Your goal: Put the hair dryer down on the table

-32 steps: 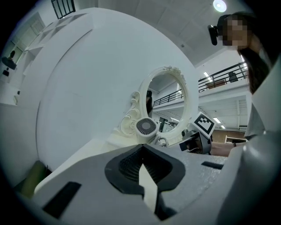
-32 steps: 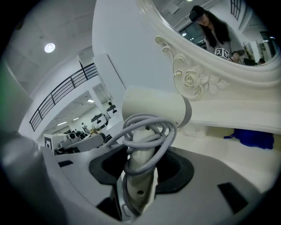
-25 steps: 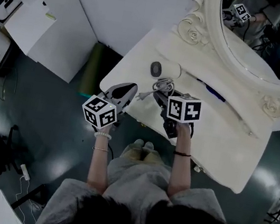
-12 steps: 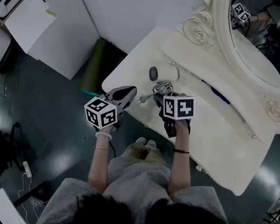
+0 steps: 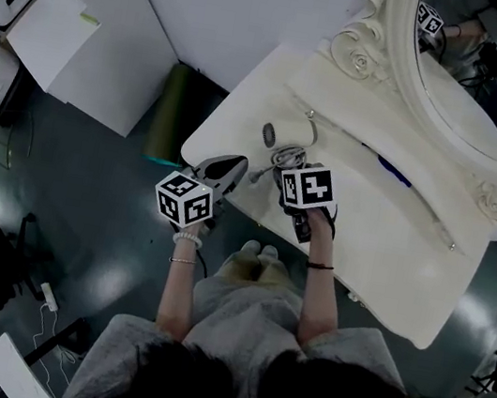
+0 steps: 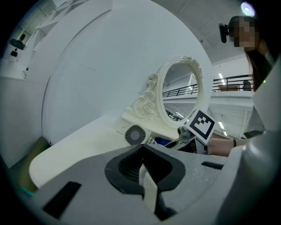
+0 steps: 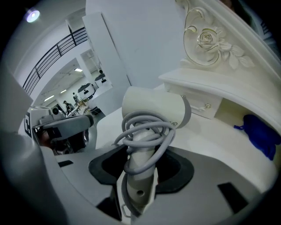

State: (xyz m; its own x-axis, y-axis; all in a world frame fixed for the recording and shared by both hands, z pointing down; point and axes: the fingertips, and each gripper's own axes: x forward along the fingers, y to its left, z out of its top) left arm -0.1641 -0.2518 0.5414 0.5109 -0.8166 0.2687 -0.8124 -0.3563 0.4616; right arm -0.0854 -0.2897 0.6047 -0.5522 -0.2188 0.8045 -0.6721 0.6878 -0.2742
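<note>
Coils of grey rubbery cord (image 7: 145, 132) wrap the smooth white plastic hair dryer (image 7: 151, 112) at its handle, which the right gripper (image 7: 139, 173) clamps. The rounded barrel sits low over the glossy cream table (image 5: 395, 229), just before the oval mirror (image 5: 359, 56) with its carved rose frame; contact is unclear. The left gripper (image 6: 142, 165), farther from the mirror, has its jaws together and empty.

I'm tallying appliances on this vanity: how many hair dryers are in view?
1. The white hair dryer, cord wound round its handle, is clamped by that handle in the right gripper, over the vanity table. No other shows, though part of the table is covered.
</note>
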